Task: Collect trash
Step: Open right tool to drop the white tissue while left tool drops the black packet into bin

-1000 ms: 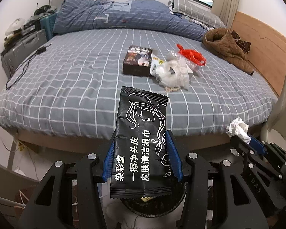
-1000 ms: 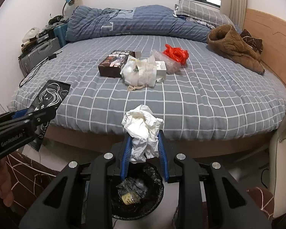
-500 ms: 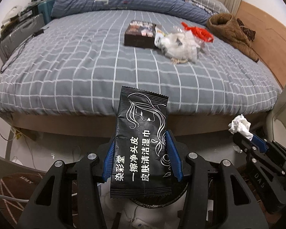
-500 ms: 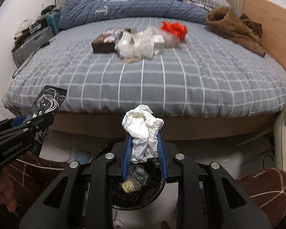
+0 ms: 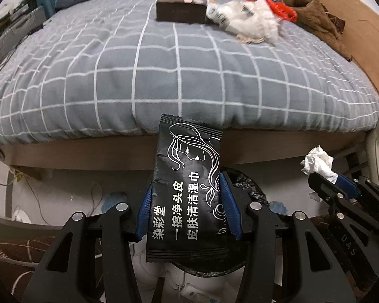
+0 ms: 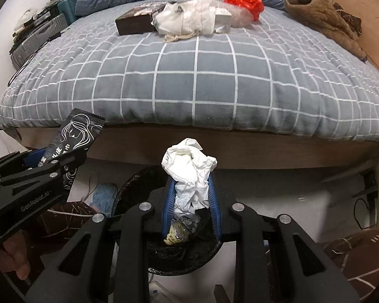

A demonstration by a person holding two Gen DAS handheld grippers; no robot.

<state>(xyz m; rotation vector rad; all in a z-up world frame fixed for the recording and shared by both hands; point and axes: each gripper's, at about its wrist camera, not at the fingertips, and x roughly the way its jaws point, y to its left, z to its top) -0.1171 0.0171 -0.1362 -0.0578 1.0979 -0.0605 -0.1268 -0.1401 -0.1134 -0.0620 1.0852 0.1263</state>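
Both claws loaded, both over the bin. Left gripper (image 5: 187,209) closed on a black sachet (image 5: 187,189), blue pads pressing its long edges, pack standing up through the centre of the left view. Right gripper (image 6: 190,202) closed on a crumpled tissue (image 6: 189,166), wad bulging above the pads at centre of the right view.

Bin (image 6: 128,189), black-lined, sits on the floor in front of the bed (image 6: 194,80); lower centre of both views.

Step in hand, as I judge it: drop both pieces in the bin.
- Tissue looks well placed, bin mouth directly under the jaws. Open wide; soft paper may cling to a pad, so a small shake could help.
- Sachet is stiff and long. Left view shows bin rim behind its lower half, but the pack hides most of the opening. Better to check the bottom edge is inside the rim before letting go, or it may tip out over the edge.
- Release one at a time, so the claws don't knock together.

What differs between views:
- Right view shows inside the bin: crumpled trash (image 6: 179,229) already there. Left view cannot, sachet blocks it.
- Right view shows left gripper from the side at lower left, sachet angled up and right, seemingly left of the rim.
- Left view shows tissue at right edge, held in the right gripper.
- Still on the bed, upper centre: dark box (image 6: 134,22), white bag (image 6: 187,20), red bag (image 6: 243,1). Brown coat (image 6: 318,17) upper right.
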